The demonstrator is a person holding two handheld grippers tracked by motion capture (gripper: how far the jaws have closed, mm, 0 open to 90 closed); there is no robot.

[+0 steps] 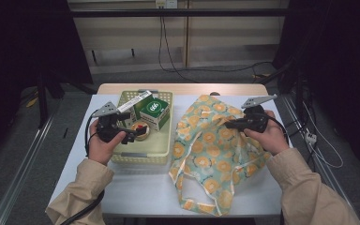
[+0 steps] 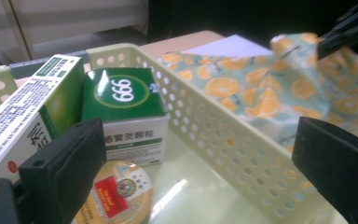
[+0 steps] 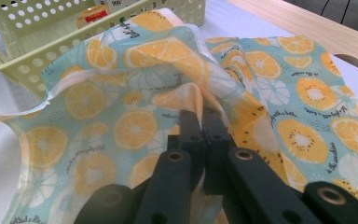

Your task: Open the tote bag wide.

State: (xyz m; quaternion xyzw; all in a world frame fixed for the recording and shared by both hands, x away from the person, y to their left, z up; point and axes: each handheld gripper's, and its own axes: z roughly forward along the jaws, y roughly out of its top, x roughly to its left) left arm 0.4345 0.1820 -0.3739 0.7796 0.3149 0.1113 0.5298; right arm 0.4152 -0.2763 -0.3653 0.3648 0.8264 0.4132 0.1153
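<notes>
A: Bag (image 1: 215, 150), the citrus-print cloth one, lies spread on the right half of the white surface (image 1: 136, 187), its near edge just beside the yellow basket (image 1: 140, 157). Why is one fold standing up?

B: Because the right tool (image 3: 204, 122) has its jaws pinched together on that fold. In the right gripper view the fabric rises to the closed tips and drapes away on both sides, which looks like an attempt to lift the mouth open.

A: And the left tool (image 1: 130, 136)?

B: Its jaws stand wide apart with nothing between them, reaching over the basket's near end. The left gripper view puts the round tin (image 2: 116, 196) right below them, with the green 999 box (image 2: 126, 109) and the long white-and-green carton (image 2: 25, 114) leaning behind.

A: So the tin is the likely pick?

B: I'd judge so; it sits nearest, and holding the bag raised gives it somewhere to go.
</notes>
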